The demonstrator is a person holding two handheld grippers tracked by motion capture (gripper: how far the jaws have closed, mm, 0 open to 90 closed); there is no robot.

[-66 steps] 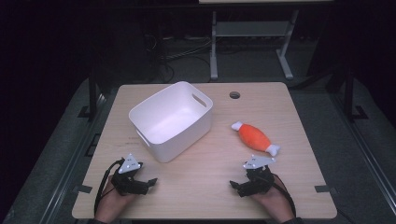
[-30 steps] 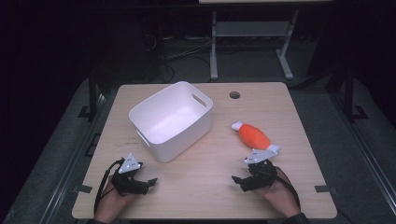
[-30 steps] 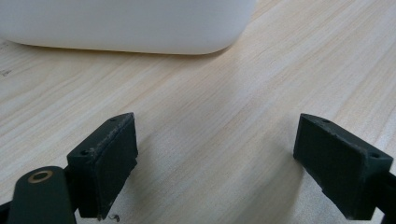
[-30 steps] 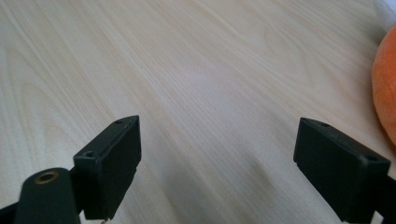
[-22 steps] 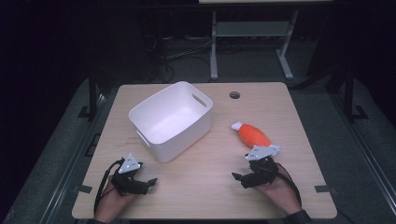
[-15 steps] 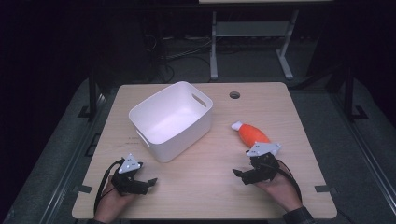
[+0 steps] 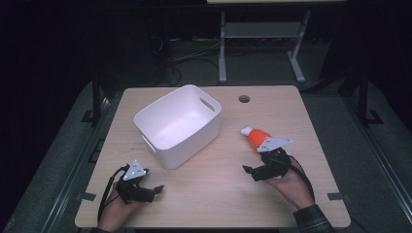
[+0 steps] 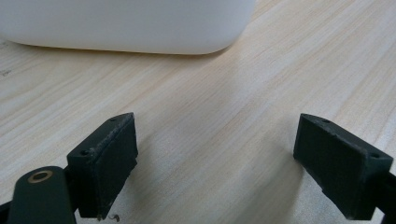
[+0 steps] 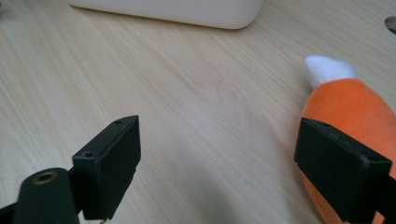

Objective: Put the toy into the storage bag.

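An orange plush toy with a white tip lies on the right half of the wooden table. My right gripper hovers just in front of it, and its grey plate covers the toy's near end. In the right gripper view my right gripper stands open over bare wood, with the toy behind its right jaw. A white bin sits left of centre, tilted to the table's edges. My left gripper rests near the front left, open; in its own view my left gripper points at the bin's wall.
A round cable hole sits in the table's far edge area. Behind the table stands a metal frame on a dark floor. The bin's corner shows at the top of the right gripper view.
My right gripper has risen and moved away from the front edge toward the toy, now overlapping its near end in the high view. The left gripper, bin and toy have stayed put.
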